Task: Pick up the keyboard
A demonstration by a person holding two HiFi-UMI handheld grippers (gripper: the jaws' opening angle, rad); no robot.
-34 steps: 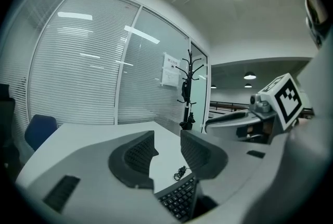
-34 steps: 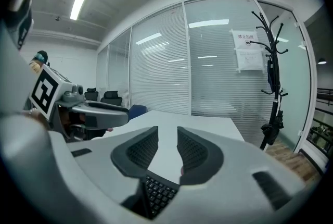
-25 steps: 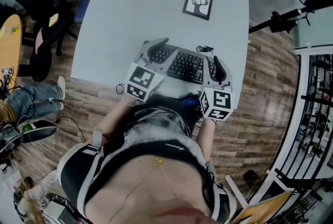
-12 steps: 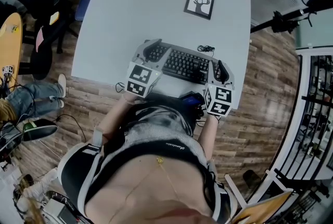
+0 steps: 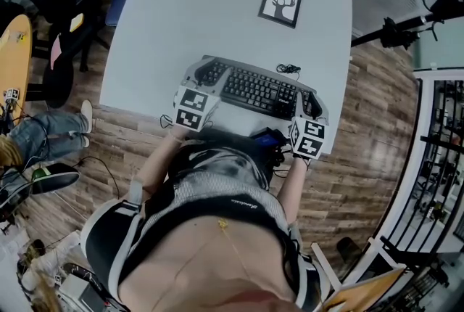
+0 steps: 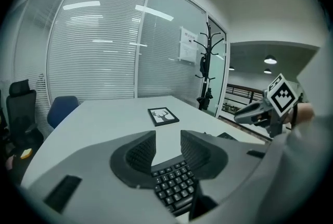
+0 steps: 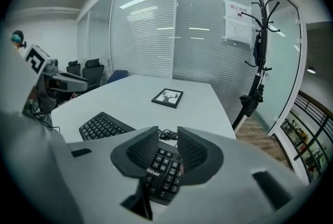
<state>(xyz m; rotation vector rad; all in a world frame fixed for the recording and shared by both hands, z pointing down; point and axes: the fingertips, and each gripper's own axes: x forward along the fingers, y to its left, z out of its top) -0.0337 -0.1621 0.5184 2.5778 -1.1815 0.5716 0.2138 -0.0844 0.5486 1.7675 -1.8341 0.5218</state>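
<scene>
- Head view: keyboard [image 5: 254, 89] sits lower centre of frame, over the near part of the white table [image 5: 188, 6]; a picture frame [image 5: 280, 3] lies above it.
- Left gripper [image 6: 167, 137] is closed tight on the keyboard's left end, with keys showing between its jaws.
- Right gripper [image 7: 167, 132] has its jaws narrowly apart, clamped on the right end.
- Can't tell whether the keyboard touches the table.

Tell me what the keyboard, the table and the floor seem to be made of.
The keyboard: black matte plastic, moulded keycaps. The table: probably grey laminate, smooth, faint sheen. The floor: wood-look planks with grain; real wood or vinyl unclear.
</scene>
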